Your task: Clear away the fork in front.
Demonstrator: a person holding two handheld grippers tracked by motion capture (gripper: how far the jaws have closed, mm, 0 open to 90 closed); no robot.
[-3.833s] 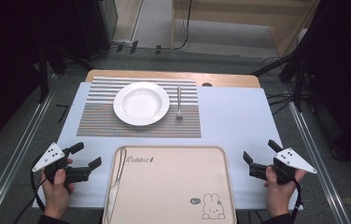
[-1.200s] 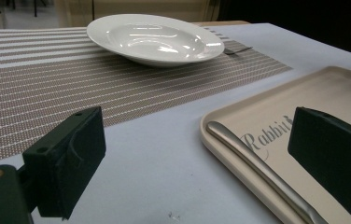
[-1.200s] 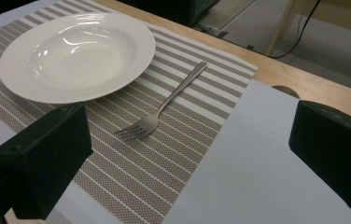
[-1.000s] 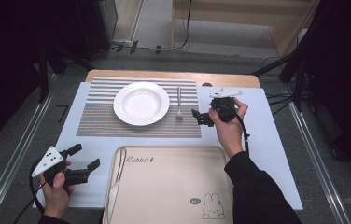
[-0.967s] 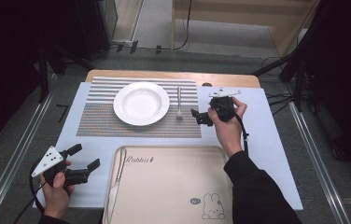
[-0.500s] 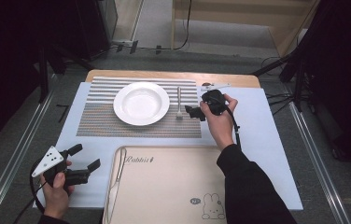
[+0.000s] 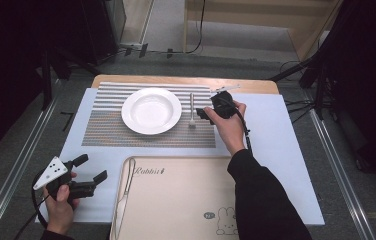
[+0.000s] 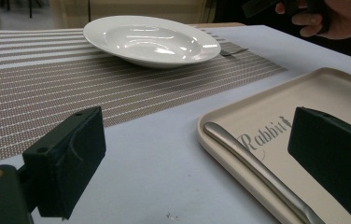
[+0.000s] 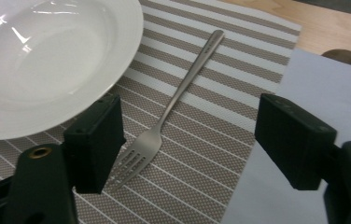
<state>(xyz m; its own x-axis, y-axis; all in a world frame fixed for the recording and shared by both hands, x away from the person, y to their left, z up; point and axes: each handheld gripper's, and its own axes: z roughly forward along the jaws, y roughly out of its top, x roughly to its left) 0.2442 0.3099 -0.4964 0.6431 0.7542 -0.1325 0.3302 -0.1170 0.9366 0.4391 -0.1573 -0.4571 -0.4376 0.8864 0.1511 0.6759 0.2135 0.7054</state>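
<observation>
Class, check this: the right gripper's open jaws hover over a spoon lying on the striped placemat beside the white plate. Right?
Not quite: it is a fork, not a spoon; the right gripper view shows its tines. The right gripper, striped placemat and white plate are as stated.

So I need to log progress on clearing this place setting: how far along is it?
Done, by the look of it: a knife already lies along the tray's left edge. In hand: the right gripper has reached the fork on the placemat, jaws just closing around it, not yet gripping. Left: lifting the fork, and perhaps the plate. The left gripper waits open.
</observation>
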